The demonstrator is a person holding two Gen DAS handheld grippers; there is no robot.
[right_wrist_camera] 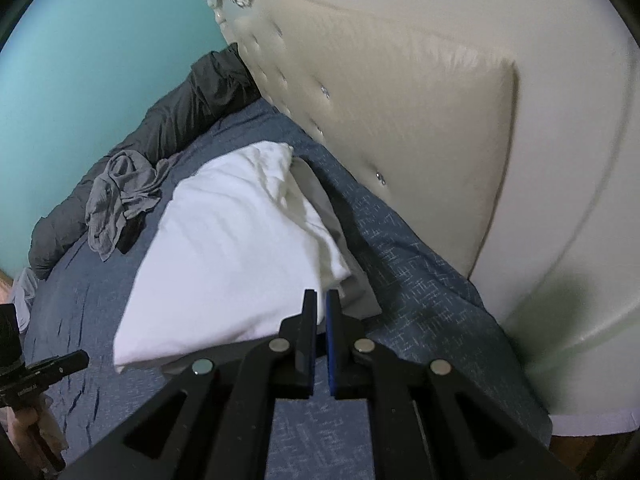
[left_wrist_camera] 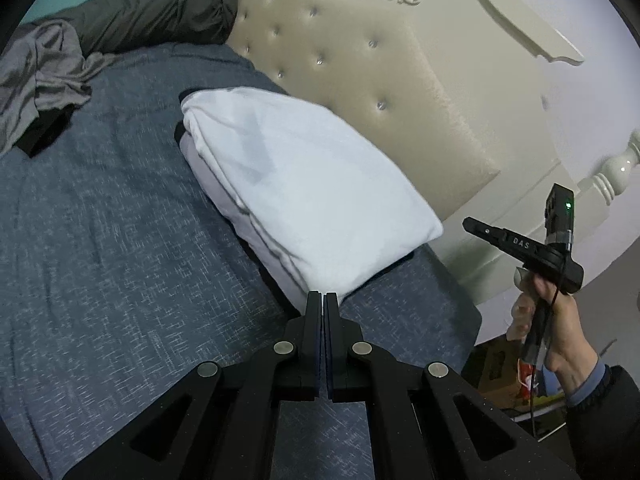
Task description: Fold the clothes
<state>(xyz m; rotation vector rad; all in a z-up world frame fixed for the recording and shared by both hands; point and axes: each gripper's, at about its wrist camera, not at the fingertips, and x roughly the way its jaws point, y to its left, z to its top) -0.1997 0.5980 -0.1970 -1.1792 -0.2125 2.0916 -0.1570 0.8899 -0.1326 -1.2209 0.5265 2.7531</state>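
At bed headboard edge: folded white garment lies flat, grey clothes heaped at far side, L gripper jaws together, R gripper jaws nearly together, both empty.

**Bed layout**

A folded garment lies on the bedspread, close beside the headboard. Farther along the bed, a crumpled garment lies on the bedspread too, touching a bundled quilt that reaches the headboard.
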